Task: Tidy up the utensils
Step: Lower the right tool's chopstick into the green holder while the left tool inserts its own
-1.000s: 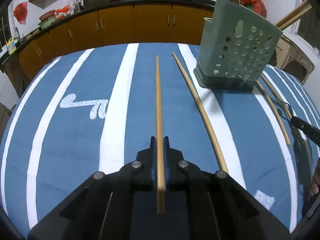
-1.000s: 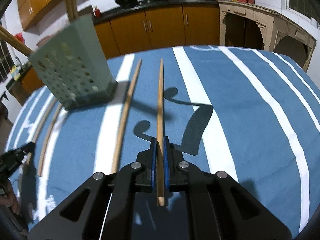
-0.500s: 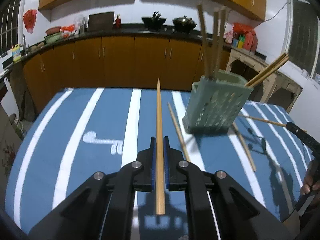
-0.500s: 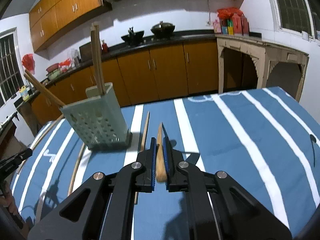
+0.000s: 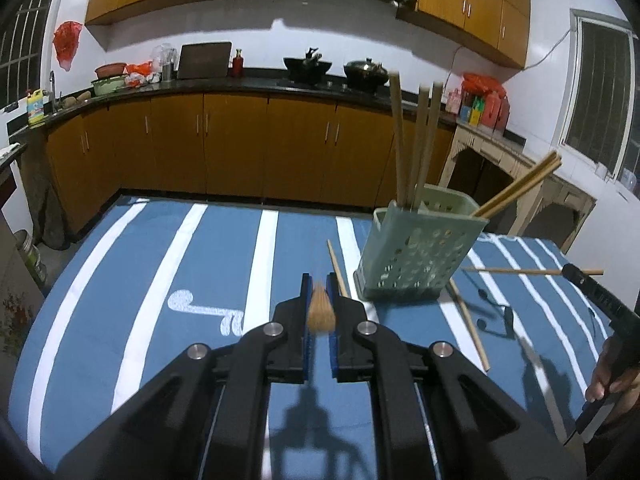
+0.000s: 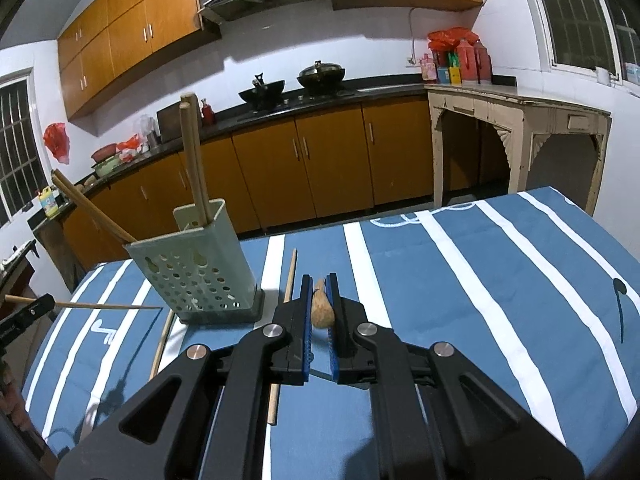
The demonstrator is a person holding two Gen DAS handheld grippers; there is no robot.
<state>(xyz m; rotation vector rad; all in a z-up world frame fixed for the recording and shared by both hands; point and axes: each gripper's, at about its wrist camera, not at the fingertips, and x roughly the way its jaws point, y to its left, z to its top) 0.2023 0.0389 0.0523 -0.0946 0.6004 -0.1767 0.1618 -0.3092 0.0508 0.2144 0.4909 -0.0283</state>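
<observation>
My left gripper (image 5: 319,292) is shut on a wooden chopstick (image 5: 320,312), seen end-on and pointing along the fingers, above the table. My right gripper (image 6: 319,292) is shut on another chopstick (image 6: 322,310), also end-on. The green perforated holder (image 5: 416,252) stands right of the left gripper with several chopsticks upright and leaning in it. It also shows in the right wrist view (image 6: 196,272), to the left. The right gripper's chopstick (image 5: 532,271) shows horizontal at the right of the left wrist view; the left gripper's chopstick (image 6: 108,306) shows horizontal at the left of the right wrist view.
Loose chopsticks lie on the blue striped tablecloth (image 5: 200,272): one left of the holder (image 5: 338,268), one right of it (image 5: 468,326). In the right wrist view one lies beside the holder (image 6: 284,320), another at its left (image 6: 162,344). Kitchen cabinets stand behind.
Both grippers rose and tilted up with their chopsticks, which went from lying along the view to end-on. The holder now sits lower and farther off in both views.
</observation>
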